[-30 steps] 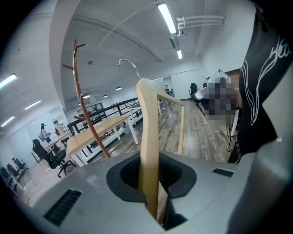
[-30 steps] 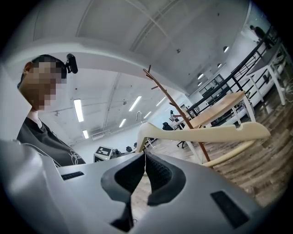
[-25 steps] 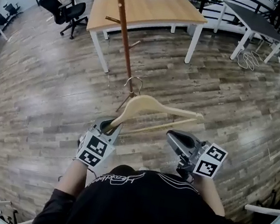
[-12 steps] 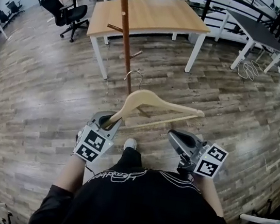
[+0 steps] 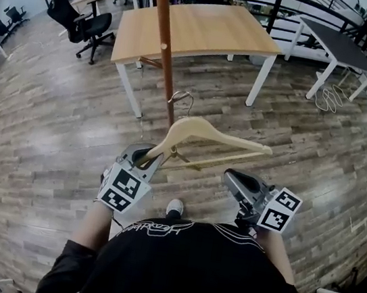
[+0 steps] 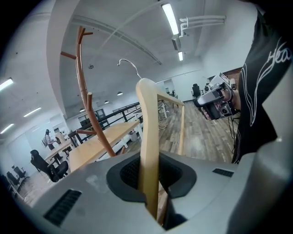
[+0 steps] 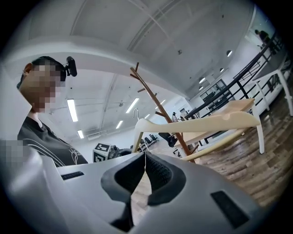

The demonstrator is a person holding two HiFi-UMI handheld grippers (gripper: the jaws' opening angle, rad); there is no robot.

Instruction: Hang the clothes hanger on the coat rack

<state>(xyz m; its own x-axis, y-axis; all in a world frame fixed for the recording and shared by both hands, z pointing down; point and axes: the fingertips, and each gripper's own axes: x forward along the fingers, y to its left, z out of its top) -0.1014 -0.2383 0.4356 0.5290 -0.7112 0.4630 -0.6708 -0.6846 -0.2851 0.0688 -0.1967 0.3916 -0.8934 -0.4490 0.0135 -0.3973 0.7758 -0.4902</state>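
While the left gripper (image 5: 146, 160) is clamped on one end of the wooden clothes hanger (image 5: 207, 136), the hanger sits in the air in front of the person, over the plank floor (image 5: 304, 160).

- Long axis: runs roughly left to right across the head view, from the left gripper's jaws out towards the right, slightly tilted. The free end sits ahead of the right gripper (image 5: 236, 180) and apart from it.
- The metal hook (image 5: 182, 98) points away from the person, towards the coat rack (image 5: 166, 51). In the head view it is just beside the brown pole (can't tell if it touches).
- The hook is on none of the pegs (image 6: 68, 55). In the left gripper view they stand higher than the hook.
- Left gripper view: the hanger's arm passes straight between the pads, which grip it on both sides.
- Right gripper view: jaws closed tip to tip with nothing between them. The hanger crosses above them without touching.
- A light wooden table (image 5: 208, 25) stands behind the rack.
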